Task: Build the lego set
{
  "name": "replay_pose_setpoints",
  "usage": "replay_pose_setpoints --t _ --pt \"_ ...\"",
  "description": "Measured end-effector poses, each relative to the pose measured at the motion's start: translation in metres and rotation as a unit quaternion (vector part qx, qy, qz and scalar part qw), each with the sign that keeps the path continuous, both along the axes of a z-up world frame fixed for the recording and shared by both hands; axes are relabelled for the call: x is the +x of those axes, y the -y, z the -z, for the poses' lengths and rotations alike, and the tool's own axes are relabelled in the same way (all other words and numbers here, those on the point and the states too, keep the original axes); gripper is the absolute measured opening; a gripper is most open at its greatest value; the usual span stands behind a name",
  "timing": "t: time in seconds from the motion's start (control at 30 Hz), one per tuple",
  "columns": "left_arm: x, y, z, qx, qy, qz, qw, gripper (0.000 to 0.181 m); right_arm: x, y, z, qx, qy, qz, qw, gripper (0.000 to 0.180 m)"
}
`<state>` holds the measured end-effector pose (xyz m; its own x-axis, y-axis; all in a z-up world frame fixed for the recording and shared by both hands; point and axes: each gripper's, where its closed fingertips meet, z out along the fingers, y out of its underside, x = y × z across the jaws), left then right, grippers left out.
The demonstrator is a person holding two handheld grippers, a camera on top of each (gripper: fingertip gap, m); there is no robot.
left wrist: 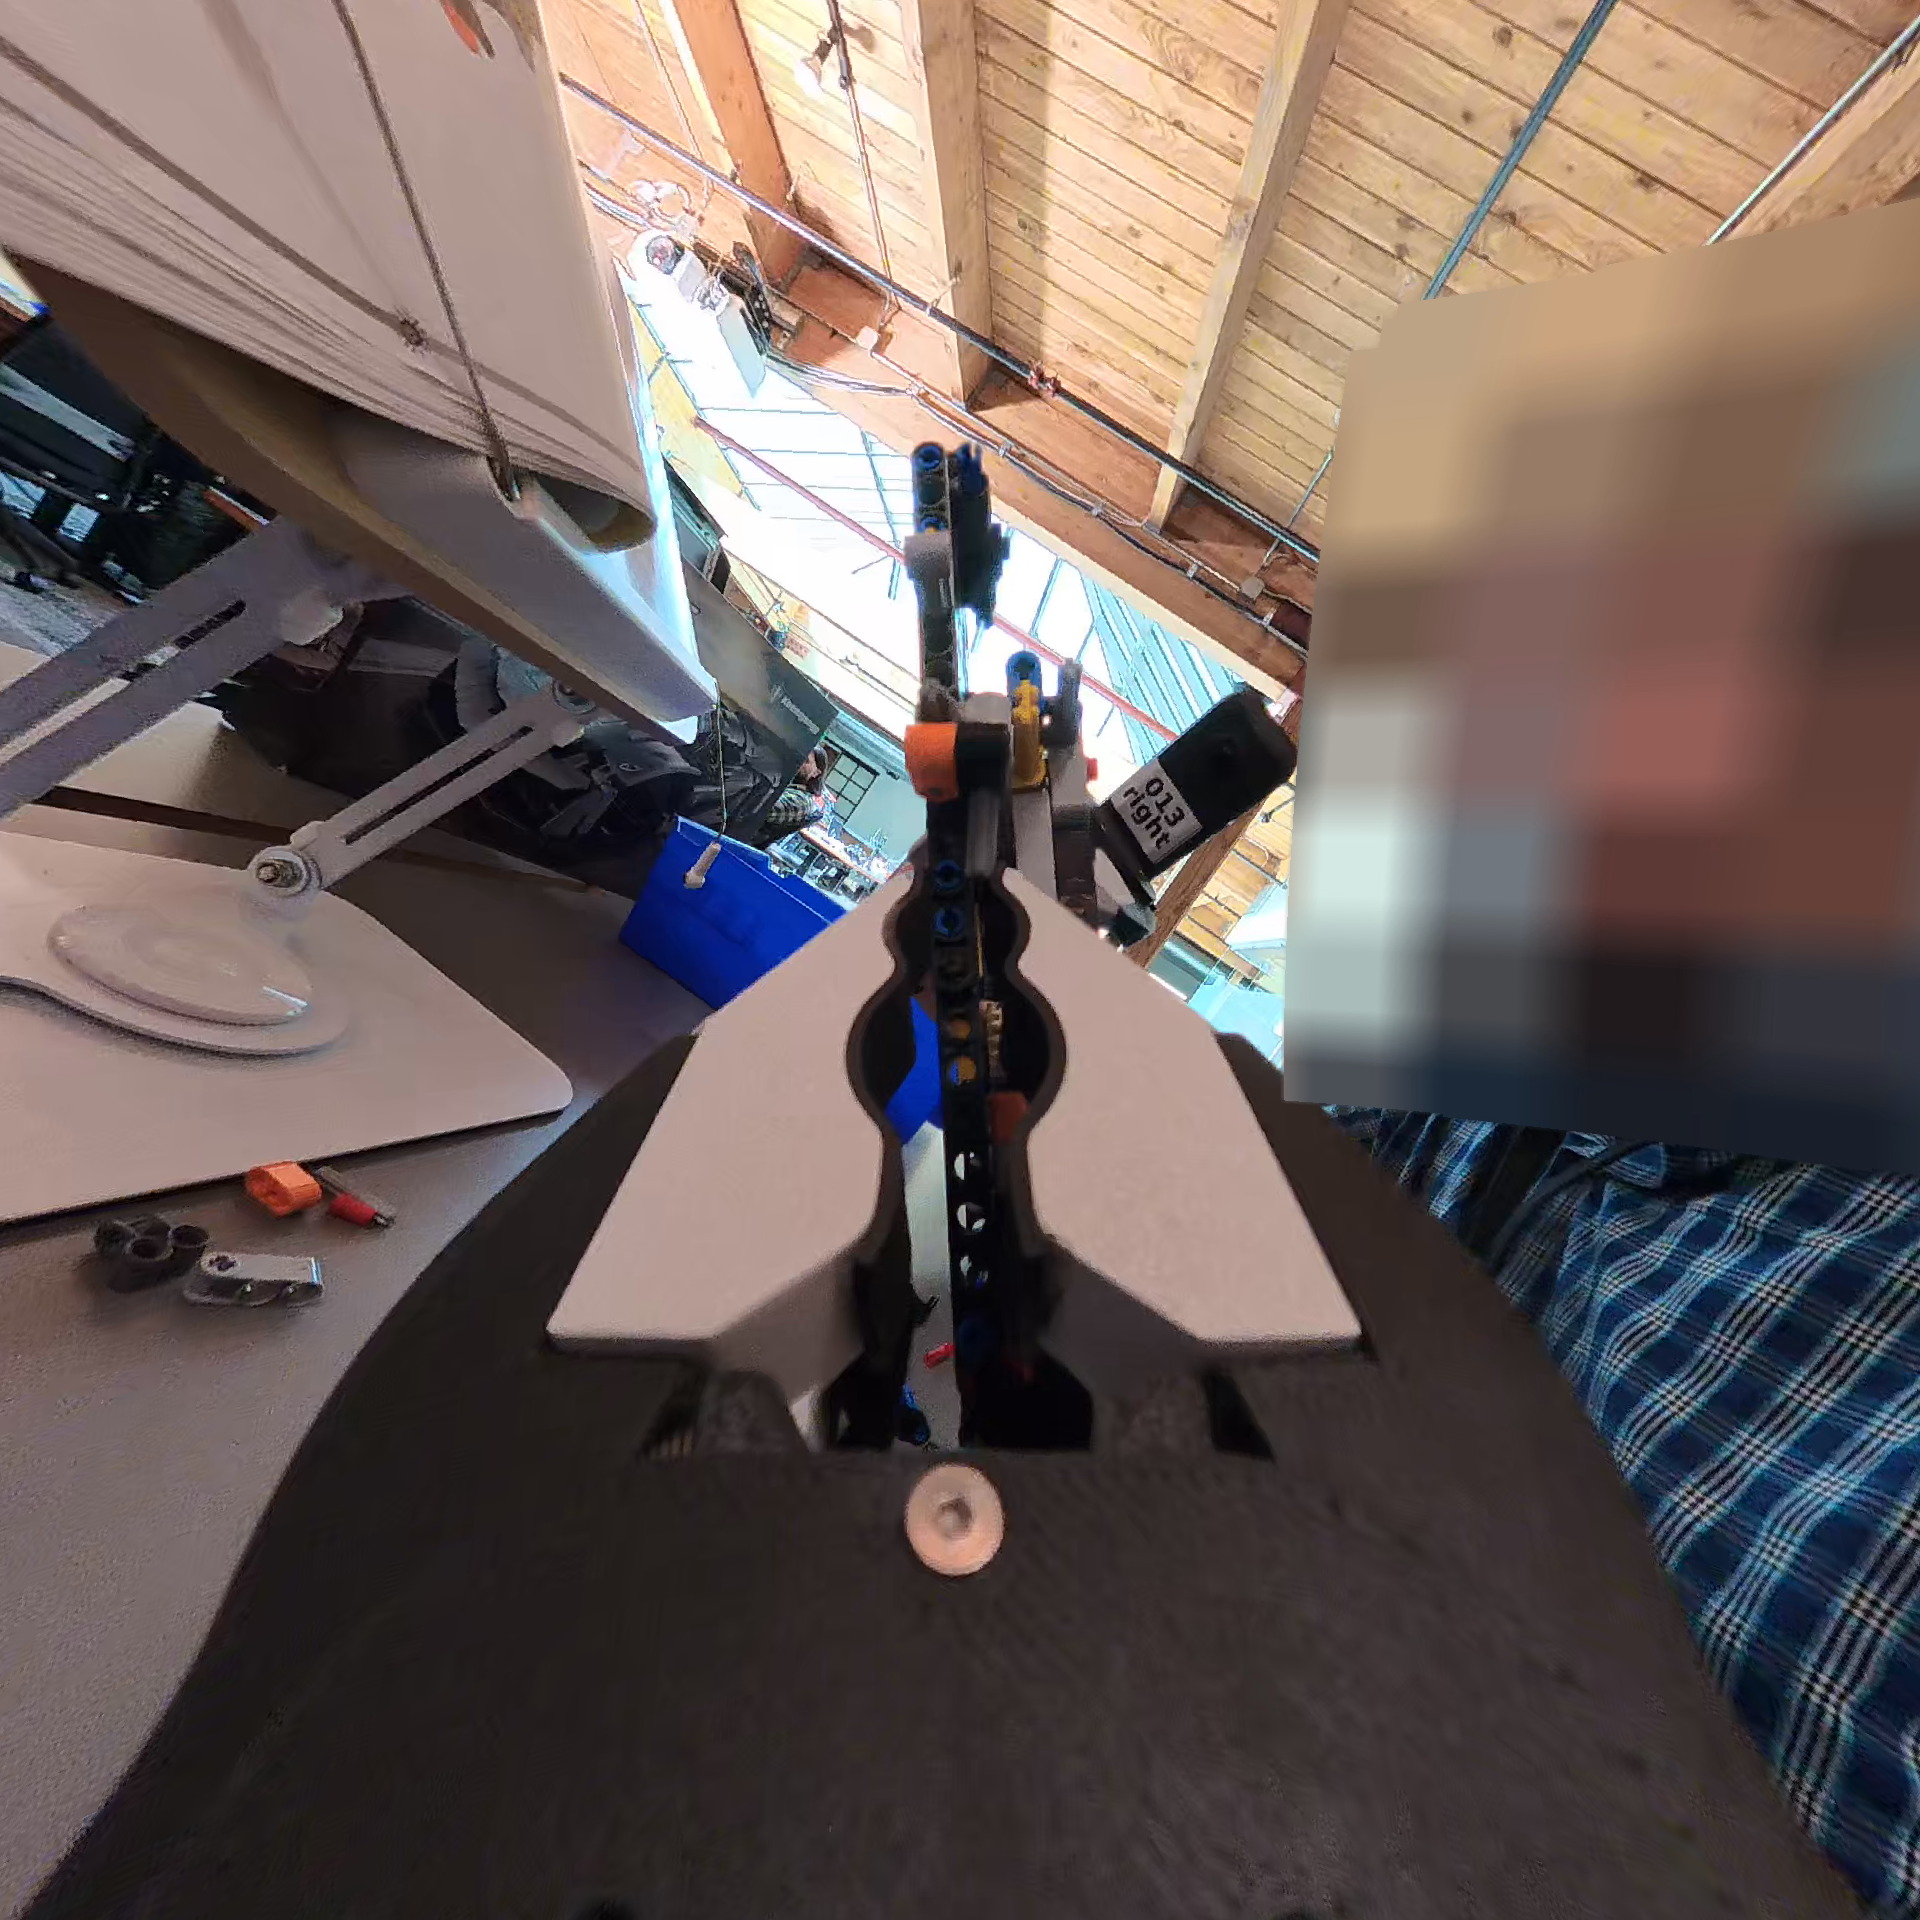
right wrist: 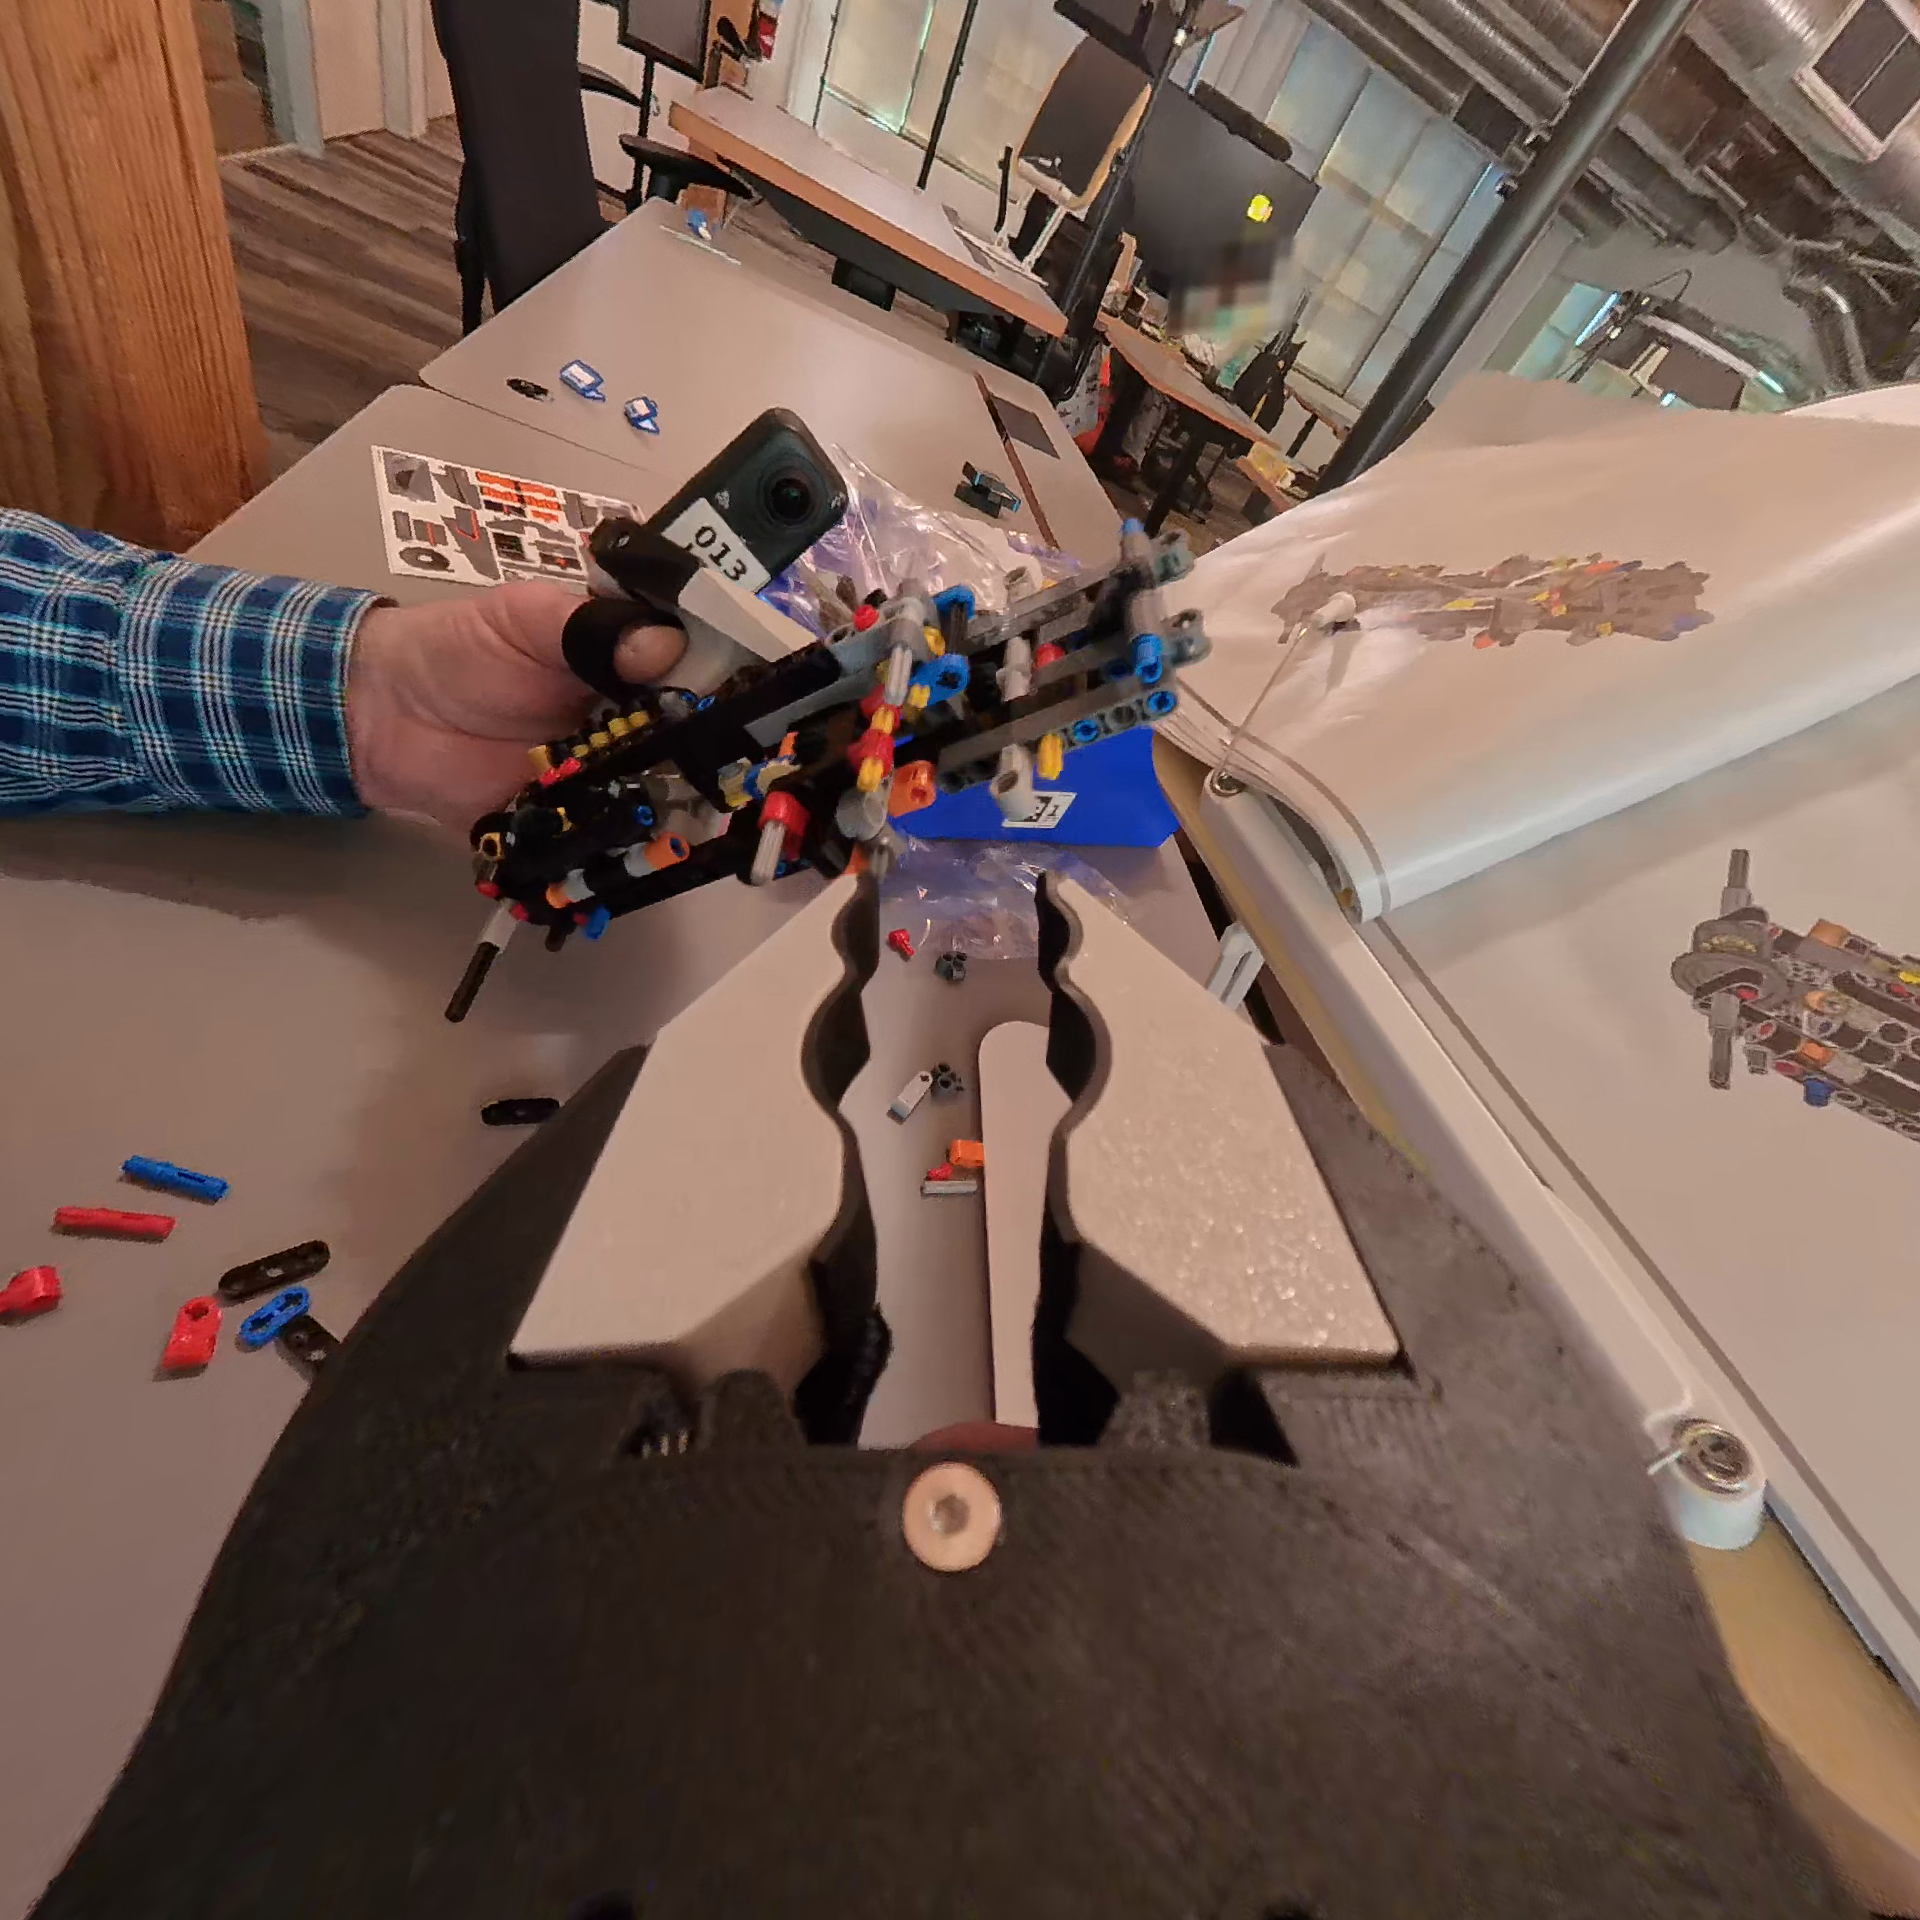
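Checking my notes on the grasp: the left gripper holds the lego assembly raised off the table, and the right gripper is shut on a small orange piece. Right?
Not quite. The right gripper is open and holds nothing, as the right wrist view shows; the small orange piece lies on the table. The left gripper does hold the lego assembly raised off the table.

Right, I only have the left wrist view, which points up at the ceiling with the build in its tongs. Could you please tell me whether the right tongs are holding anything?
Observer: No, the right tongs are open and empty, close to the lego build.
Operator: Thank you. Are there spare parts I cannot see?
Observer: Yes, a blue pin, a red pin and a black link lie loose on the table to their left.
Operator: And the instructions?
Observer: The booklet lies open to their right, with pictures of the model showing.
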<state>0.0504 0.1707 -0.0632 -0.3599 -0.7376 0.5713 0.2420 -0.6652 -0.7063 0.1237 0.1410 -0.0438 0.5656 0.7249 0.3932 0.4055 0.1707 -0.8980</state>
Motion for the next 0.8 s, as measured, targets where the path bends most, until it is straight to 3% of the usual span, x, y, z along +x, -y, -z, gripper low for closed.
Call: replay_pose_setpoints --t 0.03,0.4,0.53,0.8 --pt "0.000 -0.001 -0.001 -0.005 0.002 0.000 1.000 0.007 -0.002 0.002 0.001 0.000 0.001 -0.008 1.000 0.029" --pt "0.008 -0.004 0.003 -0.039 -0.002 -0.008 0.999 0.007 -0.021 0.004 0.020 0.042 0.074 -0.009 0.996 0.040" --pt "0.010 -0.003 0.002 -0.049 0.001 -0.007 0.999 0.008 -0.022 -0.001 0.028 0.069 0.115 0.015 0.991 0.038" --pt "0.017 -0.002 0.004 -0.072 0.004 0.000 0.997 0.008 -0.021 -0.005 0.026 0.077 0.093 0.033 0.992 0.030"
